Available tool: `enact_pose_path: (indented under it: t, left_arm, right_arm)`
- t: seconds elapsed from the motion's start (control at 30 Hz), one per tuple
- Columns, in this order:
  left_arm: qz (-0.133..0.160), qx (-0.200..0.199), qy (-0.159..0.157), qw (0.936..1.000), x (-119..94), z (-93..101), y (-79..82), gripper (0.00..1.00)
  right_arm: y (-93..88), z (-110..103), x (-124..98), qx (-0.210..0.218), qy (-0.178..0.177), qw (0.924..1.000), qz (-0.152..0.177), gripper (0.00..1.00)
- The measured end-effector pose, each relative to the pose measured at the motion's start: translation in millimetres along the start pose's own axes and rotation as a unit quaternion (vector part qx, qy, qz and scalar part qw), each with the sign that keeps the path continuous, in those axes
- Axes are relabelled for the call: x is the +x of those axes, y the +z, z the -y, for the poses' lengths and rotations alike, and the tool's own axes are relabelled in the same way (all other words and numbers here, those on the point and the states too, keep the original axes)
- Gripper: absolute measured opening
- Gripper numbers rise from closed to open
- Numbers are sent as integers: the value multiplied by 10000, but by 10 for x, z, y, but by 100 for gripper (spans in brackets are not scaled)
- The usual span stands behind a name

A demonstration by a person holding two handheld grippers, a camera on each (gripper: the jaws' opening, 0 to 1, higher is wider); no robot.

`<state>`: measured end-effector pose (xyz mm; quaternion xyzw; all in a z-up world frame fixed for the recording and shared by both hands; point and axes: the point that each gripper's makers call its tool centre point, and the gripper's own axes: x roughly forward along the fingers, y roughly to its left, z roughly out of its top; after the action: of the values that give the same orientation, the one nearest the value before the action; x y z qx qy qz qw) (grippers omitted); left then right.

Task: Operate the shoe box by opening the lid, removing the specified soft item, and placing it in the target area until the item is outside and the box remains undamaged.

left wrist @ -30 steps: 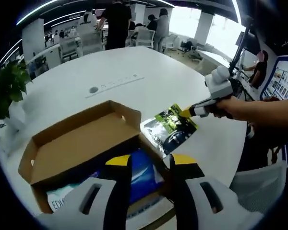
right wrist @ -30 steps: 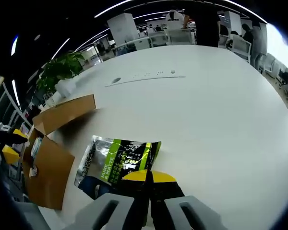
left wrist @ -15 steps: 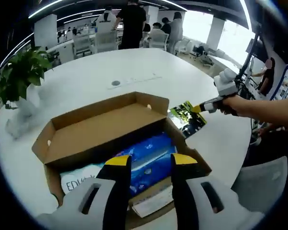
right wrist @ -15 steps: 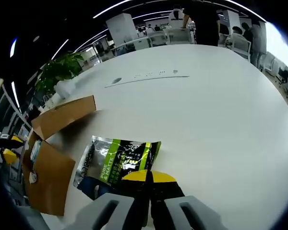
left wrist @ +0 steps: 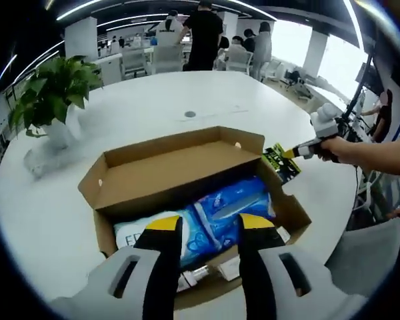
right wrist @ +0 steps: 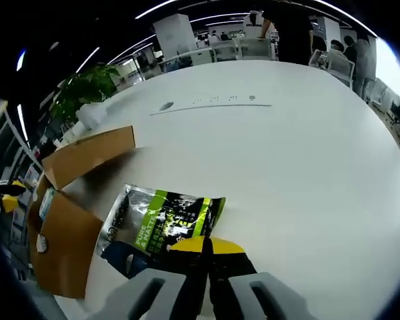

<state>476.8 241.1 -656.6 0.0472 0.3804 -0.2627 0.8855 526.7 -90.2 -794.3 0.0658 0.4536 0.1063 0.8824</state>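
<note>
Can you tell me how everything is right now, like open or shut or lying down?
shoe box: lid open
blue packs: lying inside the box
green pouch: flat on the table, outside the box
right gripper: shut on the green pouch
left gripper: open, empty

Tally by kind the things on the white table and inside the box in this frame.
Cardboard shoe box, lid open: 1
Blue soft packs in the box: 2
Green-and-silver pouch outside on the table: 1
Potted plant: 1
Total: 5
</note>
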Motion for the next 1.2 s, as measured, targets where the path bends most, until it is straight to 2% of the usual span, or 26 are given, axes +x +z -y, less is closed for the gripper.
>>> enact_pose_path:
  t: [0.17, 0.27, 0.4, 0.67, 0.77, 0.8, 1.2]
  left_arm:
    - [29, -107, 90, 9999, -89, -100, -30, 33]
    - [52, -134, 139, 9998, -116, -219, -40, 33]
    - [49, -121, 172, 9998, -175, -271, -72, 33]
    - [92, -133, 105, 9998, -238, -334, -122, 35]
    - [106, -21, 14, 9999, -245, -311, -126, 38]
    - [108, 7, -15, 9999, -245, -305, -126, 40]
    - [-18, 393, -195, 9990, -252, -312, -252, 48]
  right_arm:
    - [22, 46, -1, -346, -153, 9993, 70, 0]
    - [32, 44, -8, -358, -163, 9992, 79, 0]
    - [63, 49, -51, -517, -244, 9982, 161, 2]
    - [61, 50, -119, -649, -260, 9975, 111, 6]
    - [73, 22, -175, -749, -251, 9967, 168, 13]
    - [92, -12, -254, -885, -242, 9955, 241, 20]
    - [55, -179, -470, -1179, -14, 9926, 285, 35]
